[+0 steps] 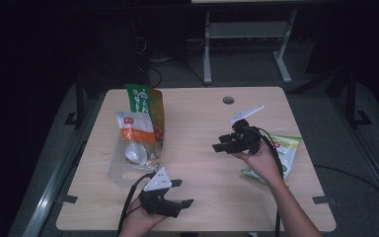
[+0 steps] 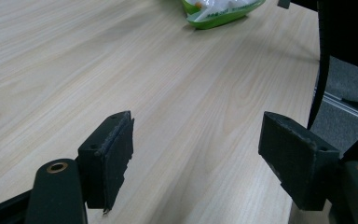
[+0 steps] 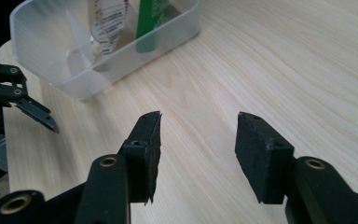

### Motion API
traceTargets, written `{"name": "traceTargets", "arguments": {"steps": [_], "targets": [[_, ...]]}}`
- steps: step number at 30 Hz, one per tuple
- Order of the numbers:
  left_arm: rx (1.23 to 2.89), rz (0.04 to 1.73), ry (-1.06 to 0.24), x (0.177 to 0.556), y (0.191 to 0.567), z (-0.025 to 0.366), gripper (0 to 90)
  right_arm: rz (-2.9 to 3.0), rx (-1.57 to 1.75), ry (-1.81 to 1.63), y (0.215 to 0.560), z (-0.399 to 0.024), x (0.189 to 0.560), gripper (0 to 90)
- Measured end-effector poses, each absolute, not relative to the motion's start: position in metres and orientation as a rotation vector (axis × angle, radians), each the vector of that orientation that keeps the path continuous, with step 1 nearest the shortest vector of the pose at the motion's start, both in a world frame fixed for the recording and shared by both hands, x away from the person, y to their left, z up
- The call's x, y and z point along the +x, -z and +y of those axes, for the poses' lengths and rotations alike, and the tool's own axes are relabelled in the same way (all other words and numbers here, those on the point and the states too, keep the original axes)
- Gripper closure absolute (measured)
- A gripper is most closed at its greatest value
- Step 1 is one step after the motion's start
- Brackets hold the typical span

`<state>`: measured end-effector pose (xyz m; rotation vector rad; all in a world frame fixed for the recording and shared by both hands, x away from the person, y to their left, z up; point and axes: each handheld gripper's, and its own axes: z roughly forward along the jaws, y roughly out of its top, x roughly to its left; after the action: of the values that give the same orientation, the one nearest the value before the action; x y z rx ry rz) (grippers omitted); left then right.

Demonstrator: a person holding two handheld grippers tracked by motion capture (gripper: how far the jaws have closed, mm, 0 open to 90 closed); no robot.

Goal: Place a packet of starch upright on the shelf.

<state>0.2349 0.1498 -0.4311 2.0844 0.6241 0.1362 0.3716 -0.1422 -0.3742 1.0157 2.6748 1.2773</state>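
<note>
Bin [image 1: 123,170] sits on tabletop [image 1: 202,128] left side, w/ pouches [image 1: 140,123] standing in it. Snack bag [image 1: 286,153] lies at right edge. Left tool [image 1: 180,192] near front edge, just right of bin; right tool [image 1: 220,143] betw. bin & snack bag.

The right hand [image 1: 261,157] hides part of the green bag [image 1: 287,148].

Left hand-held gripper [image 1: 181,192] jaws wide apart, empty; right hand-held gripper [image 1: 220,143] jaws parted, empty.
</note>
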Motion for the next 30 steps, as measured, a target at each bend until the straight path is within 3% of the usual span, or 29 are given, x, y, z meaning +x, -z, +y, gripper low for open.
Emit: {"name": "traceTargets", "arguments": {"steps": [30], "targets": [[2.086,0.62,-0.145,0.234,0.428,0.151,25.7,2.568,1.238,-1.146,0.389,-0.231,0.348,45.3]]}}
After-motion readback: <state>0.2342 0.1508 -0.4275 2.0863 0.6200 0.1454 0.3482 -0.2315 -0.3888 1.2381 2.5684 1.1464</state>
